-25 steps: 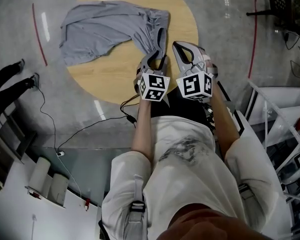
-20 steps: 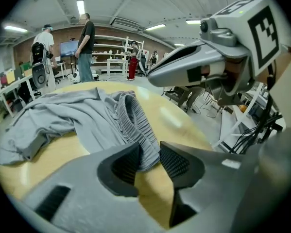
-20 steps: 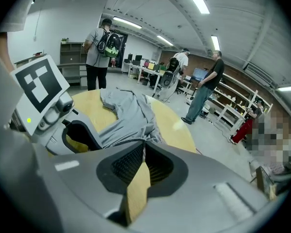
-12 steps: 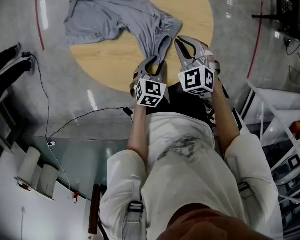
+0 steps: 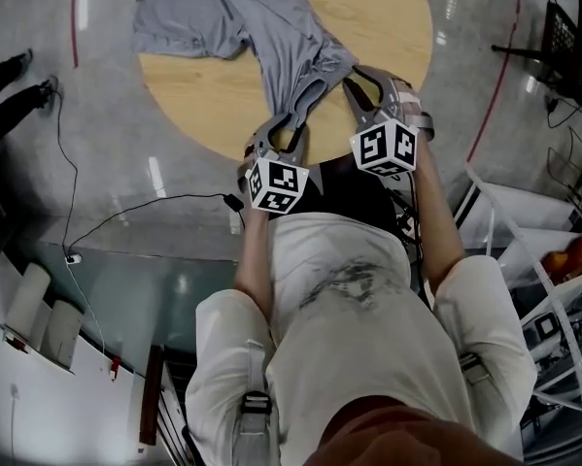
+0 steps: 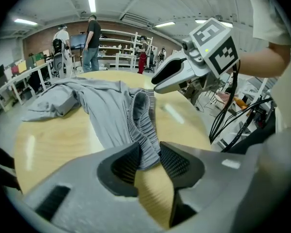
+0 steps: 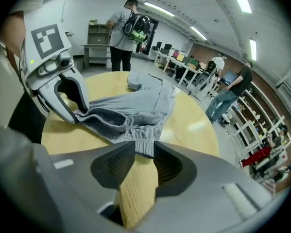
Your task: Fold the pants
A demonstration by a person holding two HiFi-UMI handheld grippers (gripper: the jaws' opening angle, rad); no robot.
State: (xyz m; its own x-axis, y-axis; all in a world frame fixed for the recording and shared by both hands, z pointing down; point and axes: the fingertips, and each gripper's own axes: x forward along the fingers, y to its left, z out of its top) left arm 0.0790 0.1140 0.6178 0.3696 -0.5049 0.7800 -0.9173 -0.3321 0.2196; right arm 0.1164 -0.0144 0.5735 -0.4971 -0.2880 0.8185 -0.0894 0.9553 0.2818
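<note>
Right gripper view, closest in: finds the right tongs (image 7: 144, 161) just been opening, pads now a middling way apart. The ribbed waistband (image 7: 143, 147) of the grey pants (image 7: 135, 106) lies at their mouth, not yet pinched. Shows bare wood of the round counter (image 7: 191, 123) through the gap. Reads as lining up a second hold on the waistband, so both corners can be carried for the fold. No folding done yet, by the look of it.

Just beside, sees the left tongs (image 6: 147, 159) clamped on the waistband's other end, gathered elastic squeezed between the ridged pads. Set against the head view of a second ago, appears to have drawn the garment toward the near rim of the counter, waist end now close to the person (image 5: 349, 338).

Further out, shows the pants as soft grey jersey, rumpled, waistband gaping between the two tongs. Has one leg running straight away across the wood and the rest bunched in a heap by the far rim. Beyond, takes in shelving (image 6: 118, 57), desks (image 6: 19, 79) and several people (image 6: 92, 42) standing in the room.
</note>
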